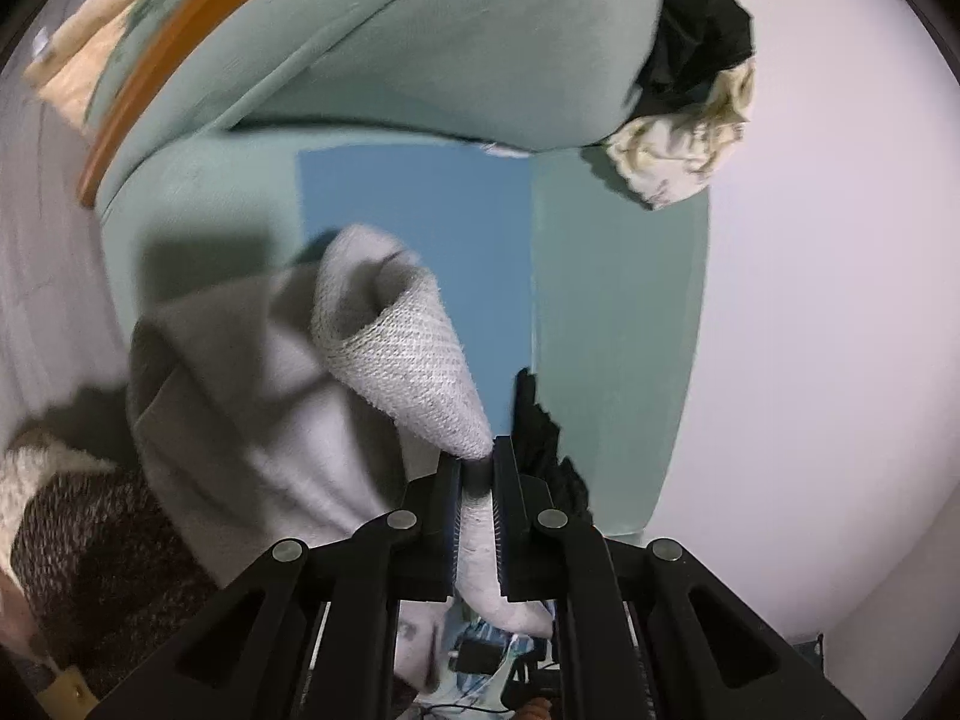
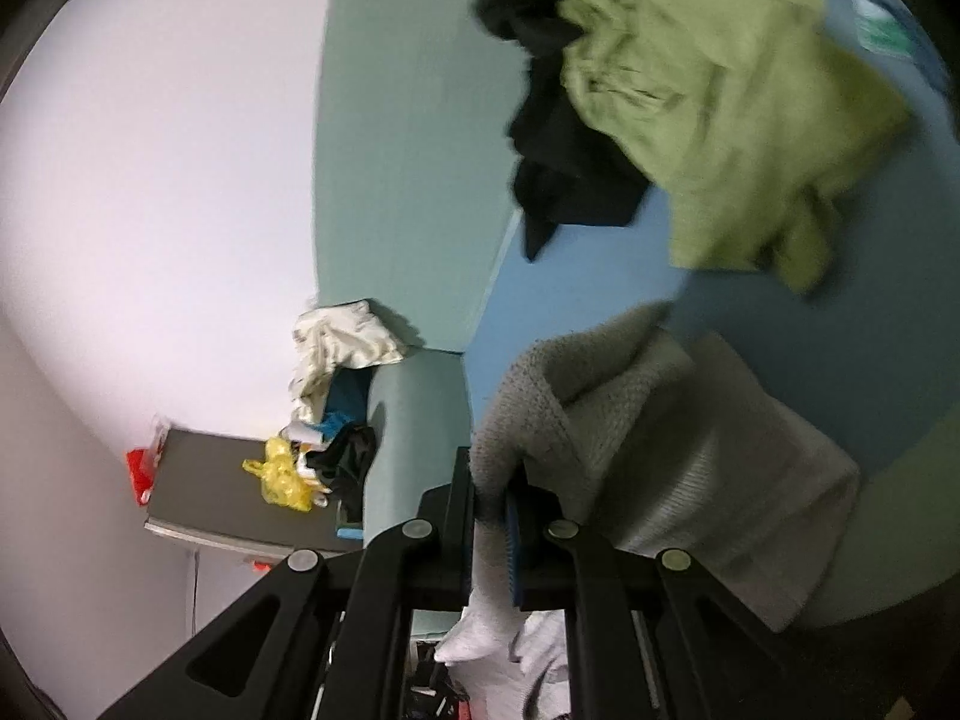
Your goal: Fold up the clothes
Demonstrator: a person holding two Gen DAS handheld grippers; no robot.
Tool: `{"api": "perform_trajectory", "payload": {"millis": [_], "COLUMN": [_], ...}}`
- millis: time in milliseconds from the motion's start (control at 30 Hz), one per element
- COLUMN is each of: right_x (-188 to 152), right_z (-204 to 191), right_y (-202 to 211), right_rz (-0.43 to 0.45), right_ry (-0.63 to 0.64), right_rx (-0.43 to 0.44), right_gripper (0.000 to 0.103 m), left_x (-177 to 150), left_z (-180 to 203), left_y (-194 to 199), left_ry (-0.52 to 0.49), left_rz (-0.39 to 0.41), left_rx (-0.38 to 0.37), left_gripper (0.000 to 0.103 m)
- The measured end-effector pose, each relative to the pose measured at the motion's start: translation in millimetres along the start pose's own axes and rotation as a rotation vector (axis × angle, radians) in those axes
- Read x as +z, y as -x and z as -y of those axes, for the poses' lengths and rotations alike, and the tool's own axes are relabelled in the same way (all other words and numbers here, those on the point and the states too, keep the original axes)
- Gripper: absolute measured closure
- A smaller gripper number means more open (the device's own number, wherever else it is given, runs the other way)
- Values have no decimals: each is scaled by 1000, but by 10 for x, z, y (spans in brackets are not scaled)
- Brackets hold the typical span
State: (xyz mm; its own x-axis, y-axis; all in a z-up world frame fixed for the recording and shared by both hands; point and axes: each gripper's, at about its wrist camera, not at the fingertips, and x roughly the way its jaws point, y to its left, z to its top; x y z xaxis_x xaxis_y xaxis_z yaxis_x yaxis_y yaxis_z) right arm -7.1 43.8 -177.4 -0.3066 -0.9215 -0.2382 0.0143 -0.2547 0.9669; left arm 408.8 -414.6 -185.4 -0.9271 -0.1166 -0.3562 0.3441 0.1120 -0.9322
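Note:
A grey knitted garment (image 1: 282, 396) hangs in the air over a blue sheet (image 1: 420, 210) on a teal sofa (image 1: 612, 312). My left gripper (image 1: 477, 468) is shut on one edge of it; knit fabric bunches between the jaws. My right gripper (image 2: 489, 492) is shut on another edge of the same grey garment (image 2: 690, 444), which drapes to the right of the fingers. Both views are motion-blurred.
A green garment (image 2: 720, 120) and a black garment (image 2: 558, 138) lie piled on the sofa. A cream cloth (image 1: 684, 156) and black cloth (image 1: 696, 30) sit on the armrest. A grey side table (image 2: 222, 492) holds a yellow bag (image 2: 282, 474). A white wall (image 2: 150, 180) stands behind.

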Motion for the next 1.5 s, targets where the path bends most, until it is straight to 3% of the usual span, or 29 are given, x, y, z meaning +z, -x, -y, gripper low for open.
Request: {"api": "perform_trajectory", "payload": {"millis": [200, 333, 400, 533, 633, 833, 867, 900, 967, 1067, 1200, 1333, 1500], "right_x": [192, 251, 257, 142, -40, -265, -280, -296, -319, -302, -262, -254, -252], "right_z": [-219, -293, -293, -160, 0, 512, 579, 647, 745, 713, 673, 711, 769], "right_y": [-228, -287, -266, -170, -105, 131, 139, 146, 154, 127, 100, 91, 101], "right_rz": [-11, -22, -23, -41, -63, -38, -39, -40, -41, -37, -39, -38, -39], "right_ry": [28, 35, 33, -7, -26, -119, -138, -158, -185, -168, -150, -165, -179], "right_rx": [23, 27, 35, 40, 5, -96, -106, -115, -129, -129, -124, -118, -125], "right_gripper": [95, 94, 94, 94, 94, 95, 95, 95, 95, 95, 95, 94, 94], "left_x": [204, 285, 288, 292, 223, 74, 59, 49, 37, 35, 33, -7, -74], "left_z": [350, 452, 493, 634, 566, -317, -452, -560, -662, -698, -606, -628, -627], "left_y": [-167, -193, -123, 241, 378, 162, 106, 52, -17, -109, -189, -333, -397], "left_ry": [-60, -47, -66, -140, -173, 19, 58, 81, 107, 121, 84, 63, 22], "left_rz": [-16, -5, 8, 89, 99, -12, -19, -25, -31, -51, -47, -75, -76], "left_rx": [1, -43, -74, -142, -82, 194, 230, 246, 246, 214, 240, 328, 381], "left_gripper": [94, 95, 103, 103, 103, 101, 93, 78, 60, 59, 59, 59, 59]}}
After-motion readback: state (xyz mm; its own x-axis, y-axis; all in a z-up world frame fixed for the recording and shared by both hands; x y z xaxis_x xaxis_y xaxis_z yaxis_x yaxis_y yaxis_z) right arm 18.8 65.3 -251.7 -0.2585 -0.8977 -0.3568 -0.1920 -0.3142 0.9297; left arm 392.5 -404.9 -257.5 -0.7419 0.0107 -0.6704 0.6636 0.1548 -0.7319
